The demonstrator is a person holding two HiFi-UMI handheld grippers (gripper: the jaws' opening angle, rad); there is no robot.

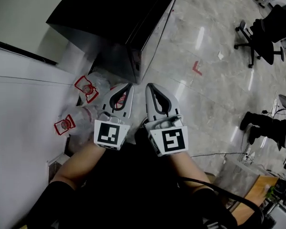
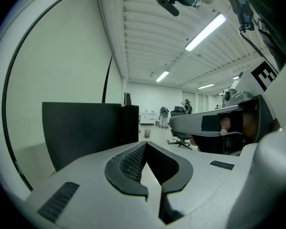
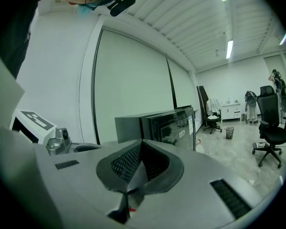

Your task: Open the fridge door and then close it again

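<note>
The black fridge [image 1: 115, 9] stands ahead on the floor, its dark glass door [image 1: 153, 38] facing right and lying flush with the body. Both grippers hang side by side close to the person's body, short of the fridge and not touching it. The left gripper [image 1: 128, 85] is shut with nothing in it, and so is the right gripper [image 1: 149, 86]. In the left gripper view the fridge [image 2: 83, 128] sits beyond the left gripper [image 2: 144, 145]. The right gripper view shows the fridge [image 3: 168, 122] past the right gripper [image 3: 142, 142].
Plastic bottles with red labels [image 1: 86, 88] lie on the floor left of the grippers, against a white wall [image 1: 19, 109]. A red floor mark [image 1: 196, 68], an office chair [image 1: 258, 36] and a person's boots [image 1: 257, 124] are to the right. A cable [image 1: 214, 153] runs along the floor.
</note>
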